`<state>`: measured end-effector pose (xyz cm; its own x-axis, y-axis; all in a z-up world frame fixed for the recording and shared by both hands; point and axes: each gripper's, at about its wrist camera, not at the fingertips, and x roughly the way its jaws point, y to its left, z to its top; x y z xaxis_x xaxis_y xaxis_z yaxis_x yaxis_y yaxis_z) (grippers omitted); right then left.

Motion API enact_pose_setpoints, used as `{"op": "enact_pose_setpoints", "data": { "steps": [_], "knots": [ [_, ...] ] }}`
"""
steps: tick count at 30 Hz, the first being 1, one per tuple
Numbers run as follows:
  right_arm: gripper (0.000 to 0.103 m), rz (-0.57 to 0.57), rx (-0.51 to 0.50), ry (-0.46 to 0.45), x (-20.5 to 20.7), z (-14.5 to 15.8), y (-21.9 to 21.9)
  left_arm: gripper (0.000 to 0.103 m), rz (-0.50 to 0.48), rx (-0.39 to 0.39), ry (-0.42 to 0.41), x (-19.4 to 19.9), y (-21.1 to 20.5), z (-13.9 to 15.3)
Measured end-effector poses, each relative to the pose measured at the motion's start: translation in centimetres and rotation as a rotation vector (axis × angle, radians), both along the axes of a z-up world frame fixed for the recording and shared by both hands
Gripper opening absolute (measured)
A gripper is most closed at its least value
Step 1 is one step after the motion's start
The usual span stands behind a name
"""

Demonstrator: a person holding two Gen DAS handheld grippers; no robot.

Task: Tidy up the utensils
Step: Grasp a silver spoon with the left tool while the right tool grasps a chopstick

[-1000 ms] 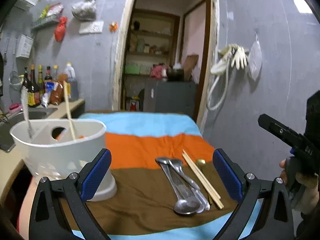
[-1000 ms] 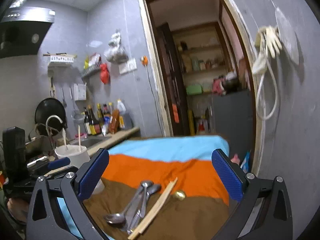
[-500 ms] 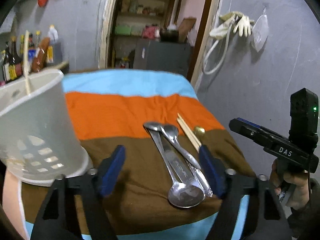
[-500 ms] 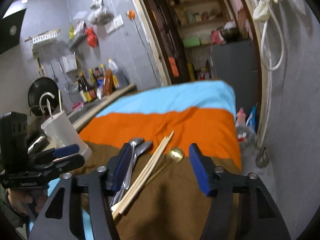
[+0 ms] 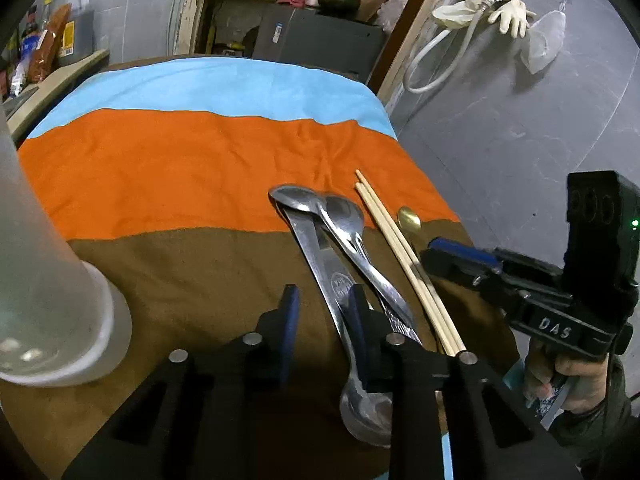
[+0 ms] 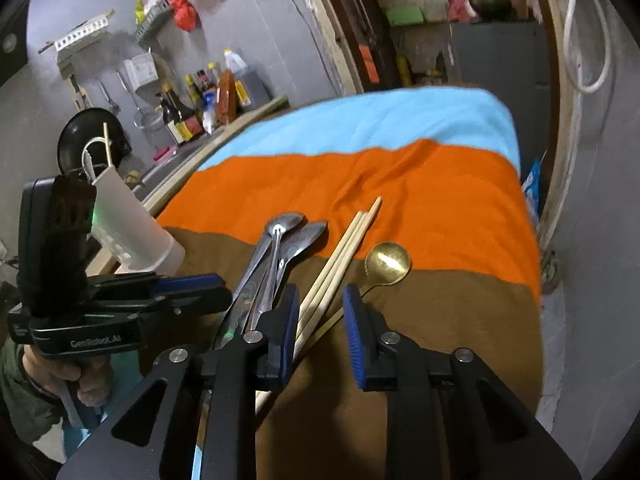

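Steel spoons (image 5: 320, 232) lie in a bundle on the striped cloth, with wooden chopsticks (image 5: 400, 256) and a gold spoon (image 5: 409, 218) to their right. My left gripper (image 5: 322, 320) is low over the near end of the steel spoons, jaws narrowed but apart, holding nothing. My right gripper (image 6: 320, 320) is partly open around the near ends of the chopsticks (image 6: 340, 256) and the gold spoon's (image 6: 388, 258) handle. The white utensil holder (image 5: 44, 280) stands at the left; it also shows in the right wrist view (image 6: 128, 224).
The blue, orange and brown cloth (image 5: 180, 168) covers the table. A counter with bottles (image 6: 196, 108) and a sink is to the left. A grey wall (image 5: 500, 128) is close on the right, a doorway behind.
Both grippers have dropped and moved forward over the utensils. Both pairs of jaws have narrowed from wide open.
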<state>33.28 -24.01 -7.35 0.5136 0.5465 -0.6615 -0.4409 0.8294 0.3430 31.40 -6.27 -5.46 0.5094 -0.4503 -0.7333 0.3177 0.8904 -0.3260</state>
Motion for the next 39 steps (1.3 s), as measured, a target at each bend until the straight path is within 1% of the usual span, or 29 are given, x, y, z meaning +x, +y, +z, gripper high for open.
{"op": "enact_pose_setpoints", "data": {
  "steps": [2, 9, 10, 11, 15, 17, 19, 23, 27, 29, 33, 36, 39],
  "knots": [
    [0.019, -0.006, 0.001, 0.027, 0.6, -0.3, 0.0, 0.018, -0.005, 0.001, 0.009, 0.3, 0.1, 0.0],
    [0.018, -0.018, -0.012, 0.050, 1.6, -0.3, 0.0, 0.016, -0.030, -0.009, 0.039, 1.4, 0.0, -0.1],
    [0.016, -0.017, -0.019, 0.052, 1.6, -0.3, 0.1, 0.014, -0.031, -0.011, 0.042, 1.6, -0.1, -0.2],
    [0.016, -0.017, -0.021, 0.056, 1.8, -0.2, 0.2, 0.009, -0.026, -0.006, 0.048, 1.8, 0.1, -0.2],
    [0.007, -0.005, -0.006, 0.089, 2.1, -0.2, 0.4, 0.005, -0.012, -0.045, 0.079, 2.4, 0.7, -0.3],
    [0.005, 0.000, -0.009, 0.097, 2.0, -0.2, 0.8, 0.000, 0.002, -0.043, 0.077, 2.2, 0.9, -0.2],
    [0.005, -0.002, -0.018, 0.084, 1.7, -0.1, 1.0, 0.000, 0.009, -0.037, 0.071, 1.8, 1.0, -0.2],
    [0.004, -0.011, 0.012, 0.090, 0.9, -0.1, 0.4, 0.000, 0.005, -0.029, 0.064, 0.8, 1.0, -0.2],
    [0.003, -0.035, 0.037, 0.078, -0.1, 0.2, -0.6, 0.000, -0.015, -0.065, 0.076, 0.1, 1.1, -0.2],
    [0.003, -0.052, 0.040, 0.069, -0.6, 0.3, -1.1, 0.000, -0.005, -0.077, 0.076, -0.1, 1.1, -0.2],
    [0.003, -0.083, 0.036, 0.068, -1.4, 0.0, -2.3, 0.000, -0.005, -0.063, 0.083, 0.0, 0.7, -0.1],
    [0.003, -0.091, 0.052, 0.074, -1.6, -0.1, -2.7, 0.003, -0.010, -0.043, 0.093, 0.5, 0.3, 0.1],
    [0.003, -0.092, 0.032, 0.057, -1.8, 0.0, -2.6, 0.005, -0.025, -0.011, 0.094, 1.1, -0.3, 0.1]
  ]
}}
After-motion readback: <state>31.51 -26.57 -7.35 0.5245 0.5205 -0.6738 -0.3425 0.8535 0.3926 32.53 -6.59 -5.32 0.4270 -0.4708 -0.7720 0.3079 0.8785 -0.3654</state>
